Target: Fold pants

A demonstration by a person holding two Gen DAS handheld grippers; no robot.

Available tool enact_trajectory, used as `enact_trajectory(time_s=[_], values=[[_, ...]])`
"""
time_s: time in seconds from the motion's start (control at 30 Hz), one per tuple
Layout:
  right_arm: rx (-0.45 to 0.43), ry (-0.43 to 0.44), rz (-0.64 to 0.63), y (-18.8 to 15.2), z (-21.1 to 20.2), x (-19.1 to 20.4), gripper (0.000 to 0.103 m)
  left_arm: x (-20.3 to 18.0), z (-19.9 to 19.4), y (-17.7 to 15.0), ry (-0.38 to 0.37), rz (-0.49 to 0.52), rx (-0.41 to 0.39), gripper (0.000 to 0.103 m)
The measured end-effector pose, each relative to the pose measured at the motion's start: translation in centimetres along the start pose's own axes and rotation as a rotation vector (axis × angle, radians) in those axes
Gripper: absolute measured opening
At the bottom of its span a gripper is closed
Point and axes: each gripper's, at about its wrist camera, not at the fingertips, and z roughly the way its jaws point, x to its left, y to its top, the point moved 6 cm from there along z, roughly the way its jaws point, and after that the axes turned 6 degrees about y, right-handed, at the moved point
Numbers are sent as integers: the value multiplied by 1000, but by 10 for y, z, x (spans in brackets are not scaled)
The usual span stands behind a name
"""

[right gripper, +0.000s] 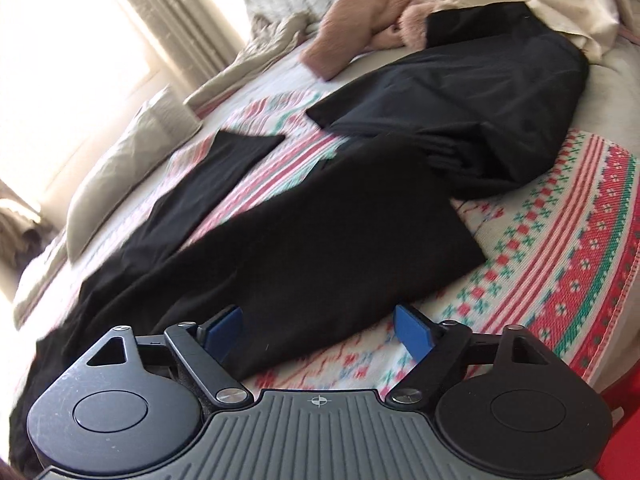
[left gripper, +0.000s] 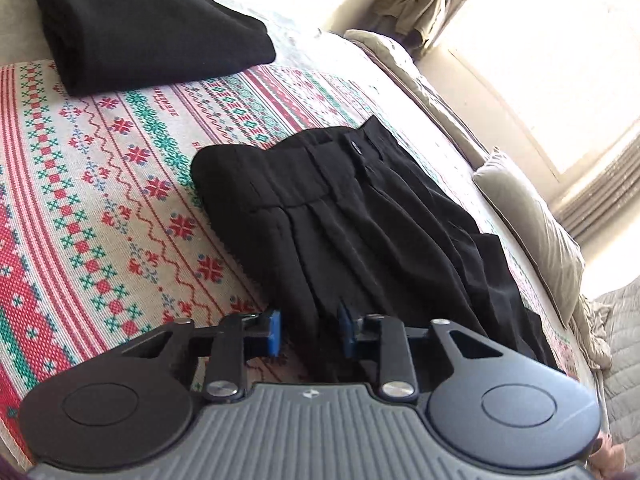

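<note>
Black pleated pants (left gripper: 352, 216) lie spread on a red, green and white patterned blanket (left gripper: 100, 184), waistband with a button at the far end. My left gripper (left gripper: 310, 330) hovers over the near part of the pants, blue pads apart with cloth between them, open. In the right wrist view the pants' two legs (right gripper: 320, 240) stretch away over the blanket (right gripper: 560, 248). My right gripper (right gripper: 320, 328) is wide open over the near edge of one leg, gripping nothing.
A folded black garment (left gripper: 140, 24) sits at the blanket's far left corner. A rumpled black garment pile (right gripper: 480, 100) and a pink fluffy item (right gripper: 360, 20) lie beyond the legs. Beige pillows (left gripper: 532, 232) line the bed's window side.
</note>
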Motion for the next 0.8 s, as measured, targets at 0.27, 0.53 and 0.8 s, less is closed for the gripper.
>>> enact_trajectory(time_s=[0.27,0.53,0.8], values=[[-88,-120,-21,22,7,-27,6,20,-12,12,60,-8,-56,20],[-18,-102,-50,35,-32,-30,0,30,-59,36,91,66,-140,19],[69,-109,-130,18,-59,-38,0,52,-68,37,147,118,-116,19]])
